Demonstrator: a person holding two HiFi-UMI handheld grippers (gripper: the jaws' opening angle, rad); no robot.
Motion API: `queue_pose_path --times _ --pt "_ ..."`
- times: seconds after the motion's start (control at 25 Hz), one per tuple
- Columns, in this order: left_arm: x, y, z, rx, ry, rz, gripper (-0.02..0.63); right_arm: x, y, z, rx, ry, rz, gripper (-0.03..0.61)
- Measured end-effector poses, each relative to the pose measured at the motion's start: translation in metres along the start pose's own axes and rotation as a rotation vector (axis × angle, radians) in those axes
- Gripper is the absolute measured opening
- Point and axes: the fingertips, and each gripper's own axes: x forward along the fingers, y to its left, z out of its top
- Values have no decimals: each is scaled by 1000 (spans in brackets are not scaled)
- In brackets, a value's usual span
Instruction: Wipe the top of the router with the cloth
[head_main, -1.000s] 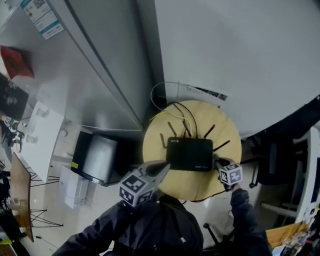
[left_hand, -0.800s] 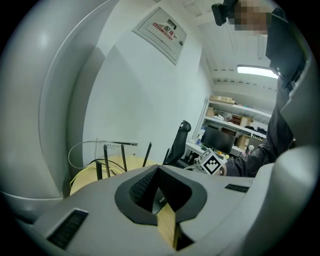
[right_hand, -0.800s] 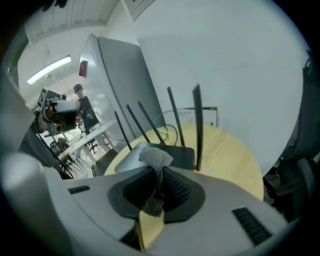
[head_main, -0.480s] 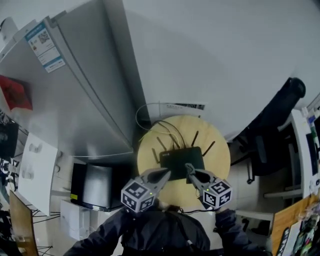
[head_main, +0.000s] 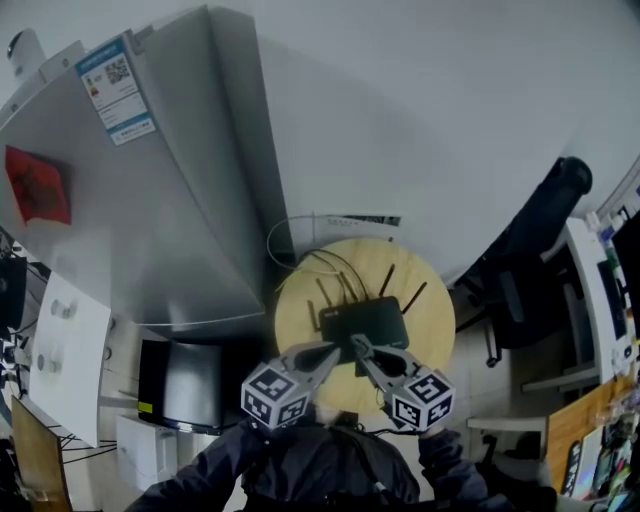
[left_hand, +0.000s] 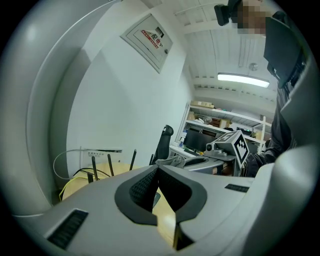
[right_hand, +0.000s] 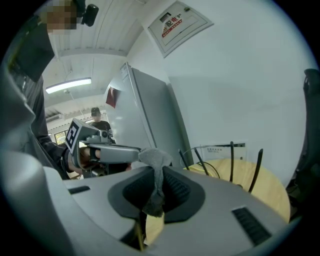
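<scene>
Grey cloth (right_hand: 155, 159) is pinched in our right gripper (head_main: 360, 345) to rub the router (head_main: 375, 315) at twelve o'clock. Our left gripper (head_main: 333, 349) is closed, empty.

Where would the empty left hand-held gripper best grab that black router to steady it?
Probably the router's near left edge, coming in from the person's side. The body is a thin, flat slab that jaws could pinch, and its antennas and cables crowd the far edge.

Black router (head_main: 364, 322), grey cloth (right_hand: 156, 159), pale yellow wooden table (head_main: 428, 330).
</scene>
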Motion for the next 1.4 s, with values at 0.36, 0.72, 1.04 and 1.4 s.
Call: queue_pose_path --times 0.36,0.72,1.04,1.4 --pt "-6 1 2 0 -10 -21 0 6 11 5 -13 -2 -8 67" --pt "-9 5 6 -1 -23 -25 0 7 14 15 -45 -4 -11 67" --pt "-8 3 6 -1 -24 -35 0 4 14 17 -52 -8 -21 67" --pt "-8 1 5 -2 -22 -41 0 2 15 15 -47 -14 -27 67"
